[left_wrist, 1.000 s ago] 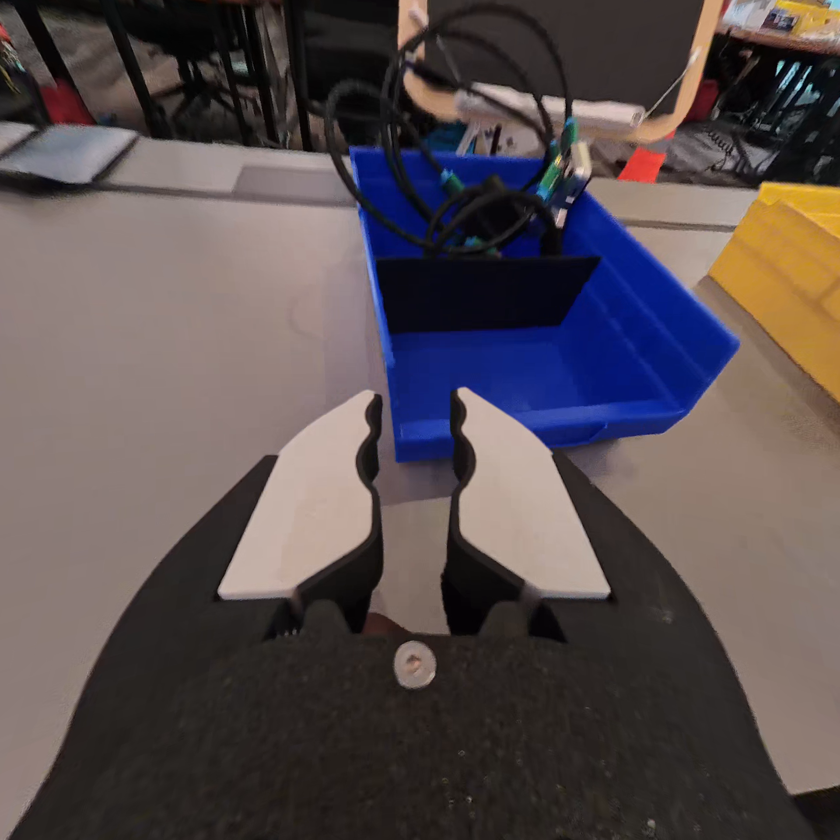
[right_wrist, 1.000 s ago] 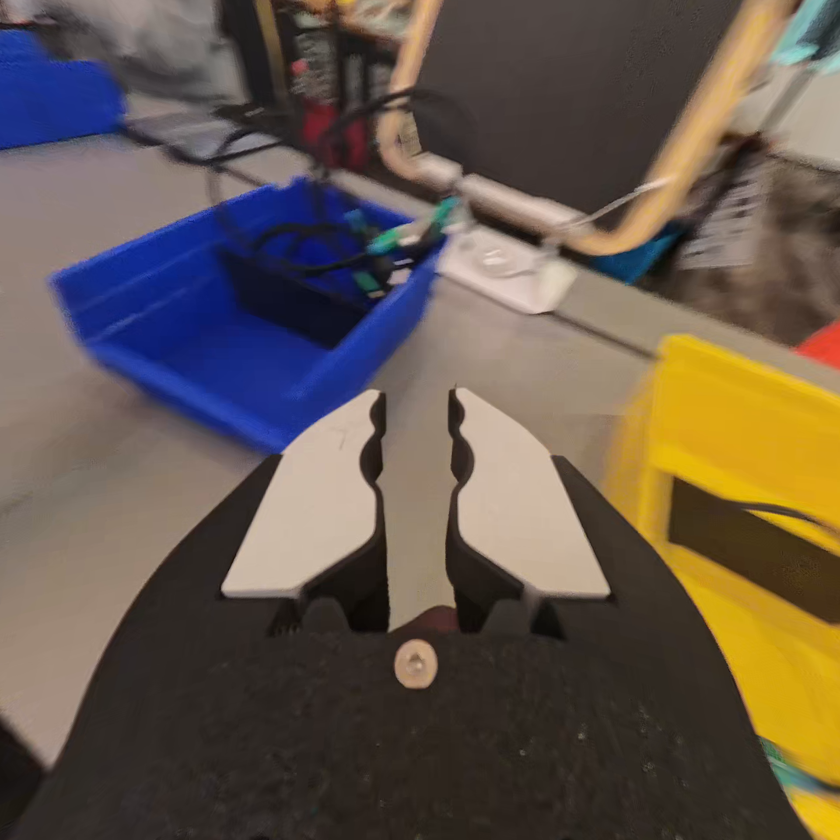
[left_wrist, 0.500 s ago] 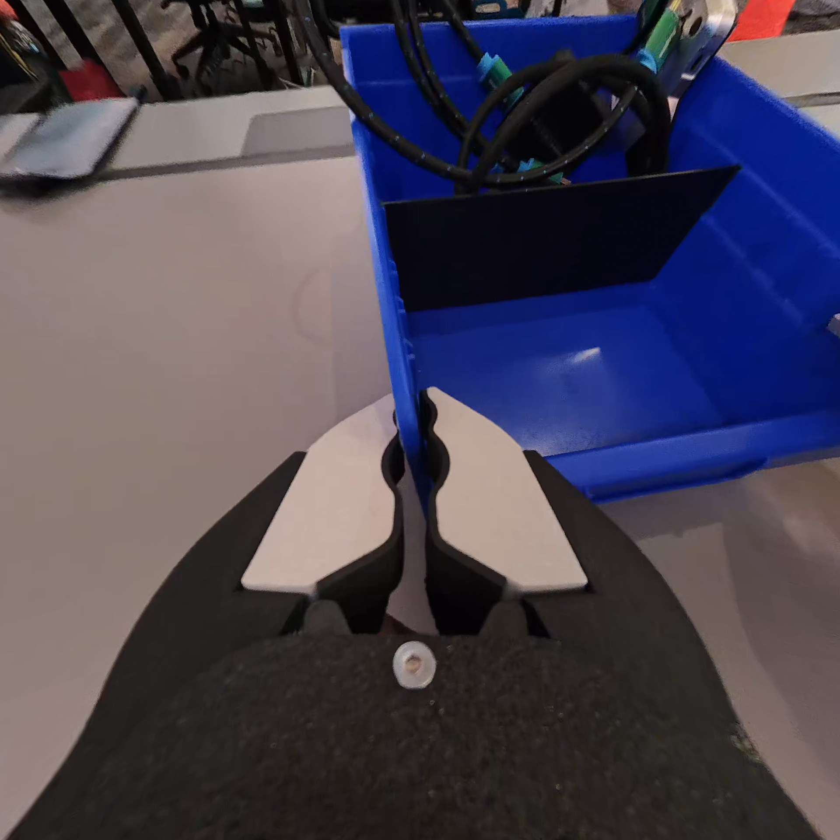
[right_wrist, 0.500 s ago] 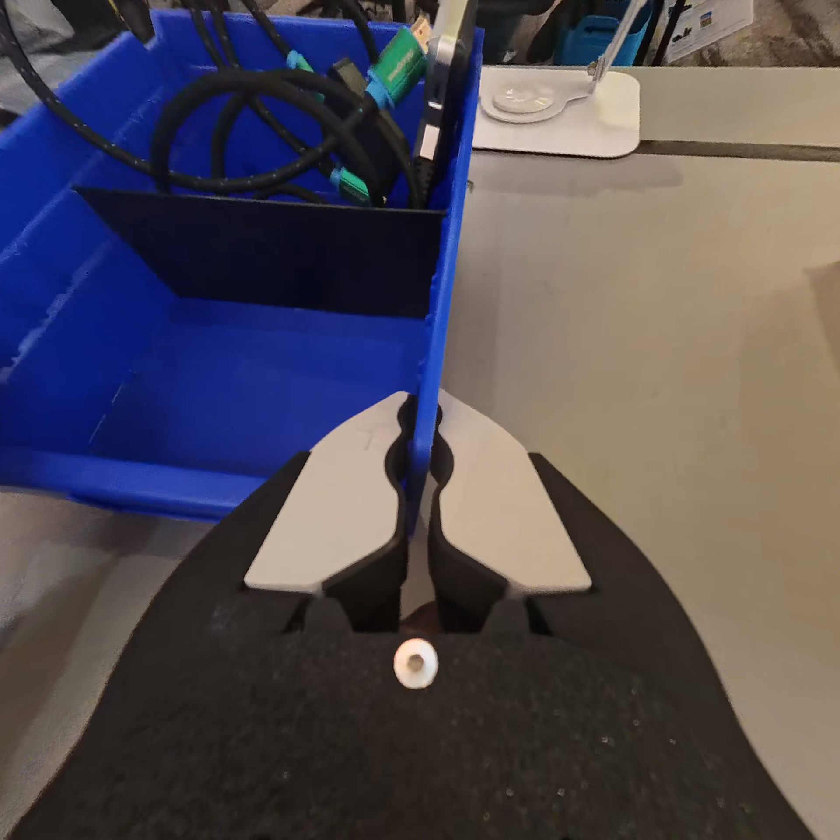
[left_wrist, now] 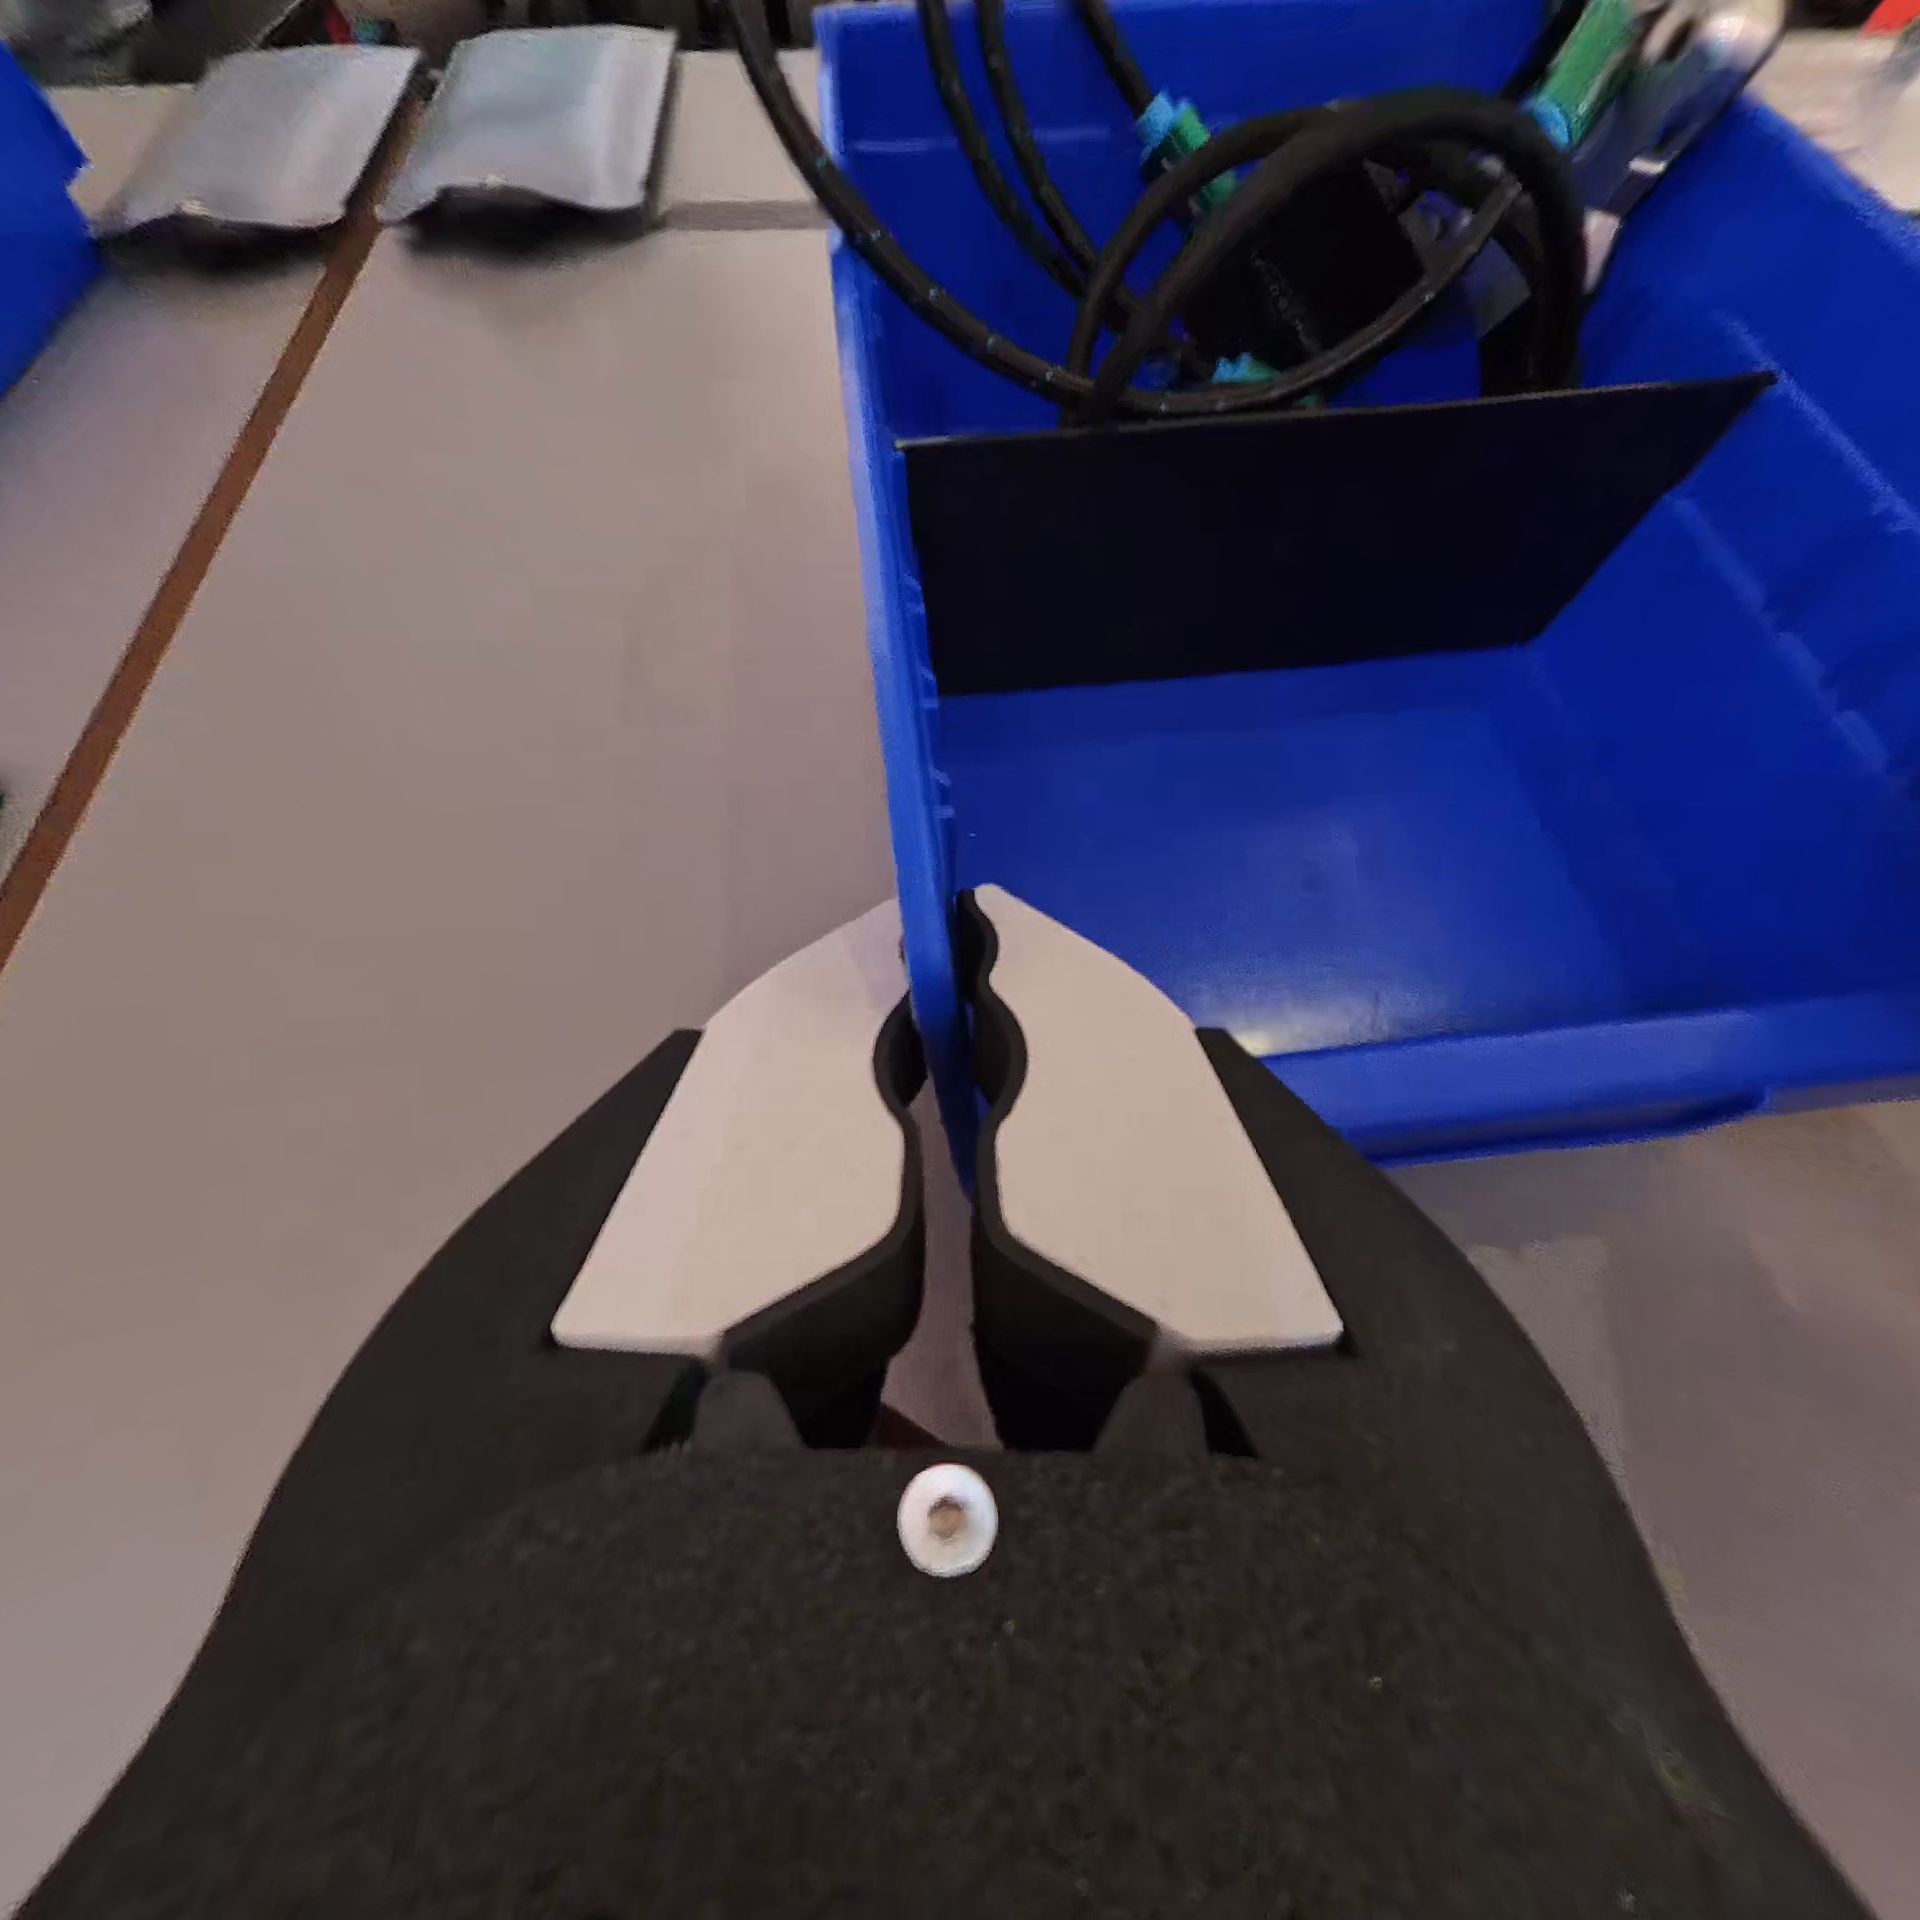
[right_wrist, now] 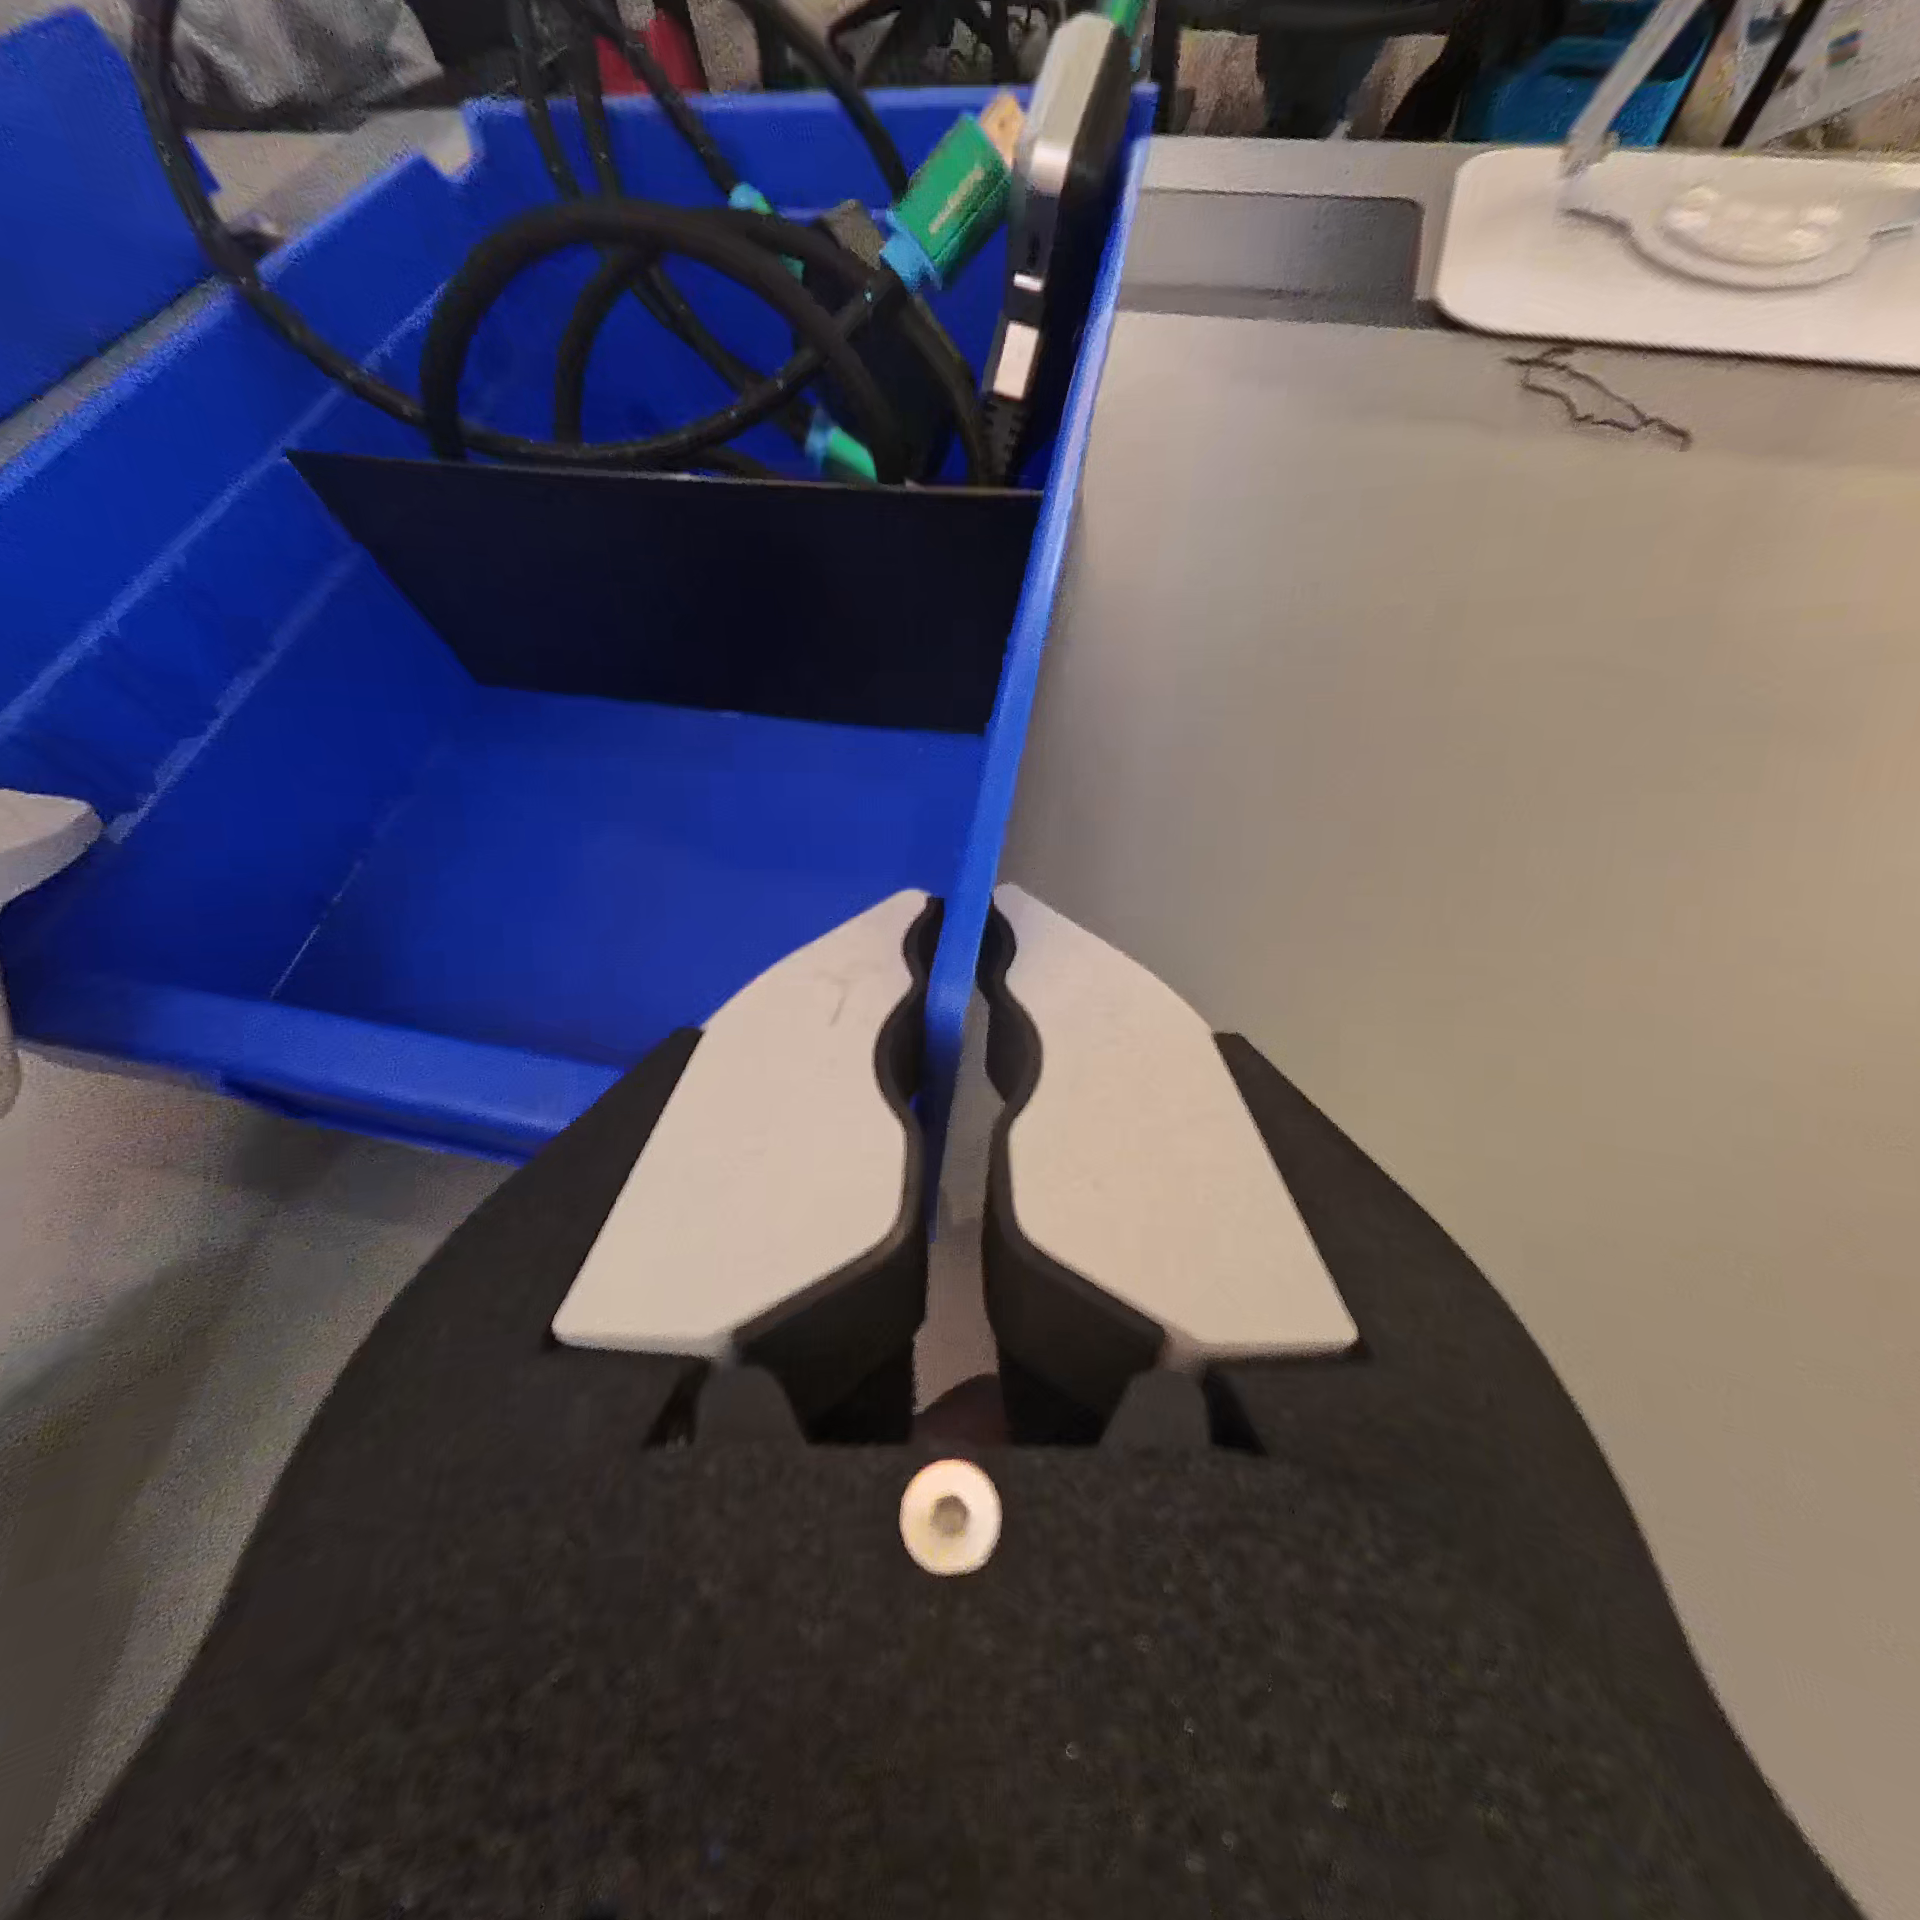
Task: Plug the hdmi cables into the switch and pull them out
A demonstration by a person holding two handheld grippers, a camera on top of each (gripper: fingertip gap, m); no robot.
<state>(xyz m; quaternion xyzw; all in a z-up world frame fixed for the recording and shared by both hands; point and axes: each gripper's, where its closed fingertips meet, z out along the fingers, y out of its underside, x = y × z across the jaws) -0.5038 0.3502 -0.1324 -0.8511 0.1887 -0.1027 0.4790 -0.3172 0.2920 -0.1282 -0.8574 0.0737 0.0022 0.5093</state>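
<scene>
Left wrist view: the left gripper (left_wrist: 940,997), open and hovering short of the blue bin (left_wrist: 1455,1081) a second ago, is now clamped on the bin's left wall. The right gripper (right_wrist: 961,987) has likewise closed on the right wall. HDMI cables (right_wrist: 665,343) and the switch (right_wrist: 1049,208) lie untouched in the rear compartment, behind the dark divider (left_wrist: 1299,551); the front compartment is empty. Judgement: with both claws holding the bin, repositioning comes first; no plugging has begun.
</scene>
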